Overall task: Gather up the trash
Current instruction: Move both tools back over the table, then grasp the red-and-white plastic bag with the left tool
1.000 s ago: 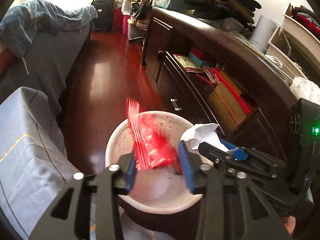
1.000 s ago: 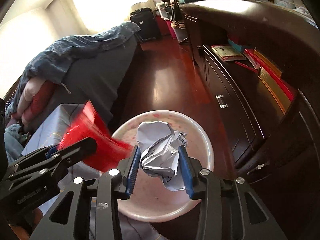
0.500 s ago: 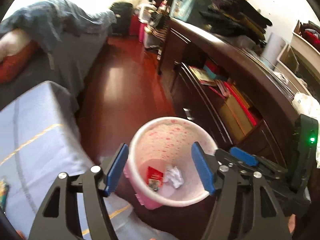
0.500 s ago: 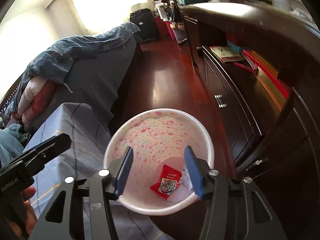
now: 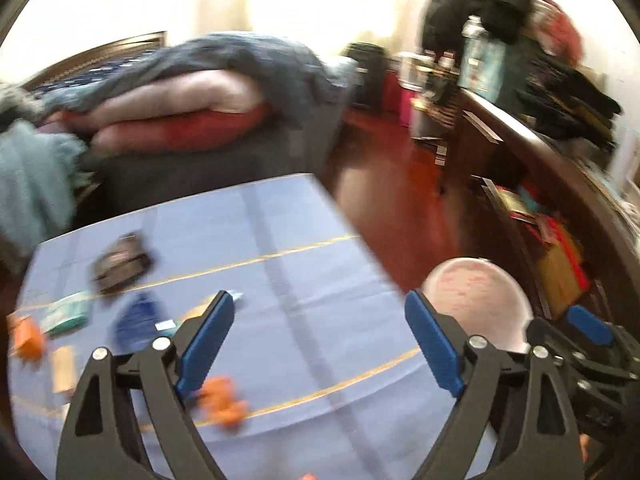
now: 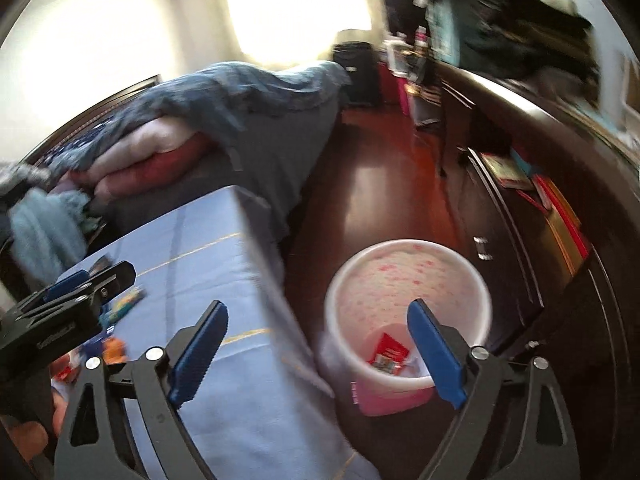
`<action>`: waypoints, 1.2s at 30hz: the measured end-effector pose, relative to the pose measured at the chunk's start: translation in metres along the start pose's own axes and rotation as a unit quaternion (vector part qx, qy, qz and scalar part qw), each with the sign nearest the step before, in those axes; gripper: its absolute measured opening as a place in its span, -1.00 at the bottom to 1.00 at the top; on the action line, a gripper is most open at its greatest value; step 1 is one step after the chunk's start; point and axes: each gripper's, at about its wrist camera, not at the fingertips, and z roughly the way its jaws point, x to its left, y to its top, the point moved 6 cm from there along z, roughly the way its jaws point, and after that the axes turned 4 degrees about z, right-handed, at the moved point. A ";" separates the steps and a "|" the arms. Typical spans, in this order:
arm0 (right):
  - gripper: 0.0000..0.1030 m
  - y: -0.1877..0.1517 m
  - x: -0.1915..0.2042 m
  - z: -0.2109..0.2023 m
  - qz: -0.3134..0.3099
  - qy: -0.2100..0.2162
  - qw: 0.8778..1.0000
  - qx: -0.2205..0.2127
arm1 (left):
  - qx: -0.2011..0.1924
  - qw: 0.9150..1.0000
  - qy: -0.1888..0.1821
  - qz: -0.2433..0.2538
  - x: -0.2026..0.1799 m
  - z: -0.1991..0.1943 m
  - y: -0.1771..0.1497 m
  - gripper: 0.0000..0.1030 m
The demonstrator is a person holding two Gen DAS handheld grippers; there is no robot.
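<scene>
The pink-speckled white bin stands on the floor by the table corner. A red wrapper and crumpled white paper lie at its bottom. My right gripper hangs above the bin and table edge, jaws opening wide, nothing between them. My left gripper is over the blue tablecloth, jaws also opening, empty. On the cloth lie an orange wrapper, a dark packet, a blue wrapper and a green one. The bin shows beyond the table's right edge.
A dark wood cabinet with books runs along the right, close to the bin. A bed with a blue blanket and pillows lies behind the table. Red-brown floor stretches between them toward a suitcase. A hand shows at the lower left.
Both grippers opened and let go: the red wrapper and the crumpled paper fell into the bin. Both then rose and swung left, the left one out over the table.
</scene>
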 end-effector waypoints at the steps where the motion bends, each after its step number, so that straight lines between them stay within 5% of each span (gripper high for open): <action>1: 0.77 -0.003 0.015 -0.003 -0.015 0.011 1.000 0.002 | 0.001 1.000 0.014 -0.005 0.012 -0.005 -0.003 0.76; 9: 0.78 -0.029 0.092 -0.009 -0.085 0.058 0.994 0.026 | 0.027 0.989 0.128 -0.064 0.120 -0.036 -0.050 0.80; 15: 0.78 -0.049 0.137 -0.008 -0.117 0.081 0.989 0.044 | 0.068 0.989 0.108 -0.078 0.158 -0.023 -0.093 0.80; 25: 0.78 -0.066 0.174 0.006 -0.142 0.084 0.984 0.068 | 0.086 0.984 0.097 -0.124 0.168 0.015 -0.110 0.82; 36: 0.78 -0.080 0.189 0.038 -0.159 0.066 0.981 0.084 | 0.043 0.981 0.094 -0.163 0.182 0.000 -0.114 0.68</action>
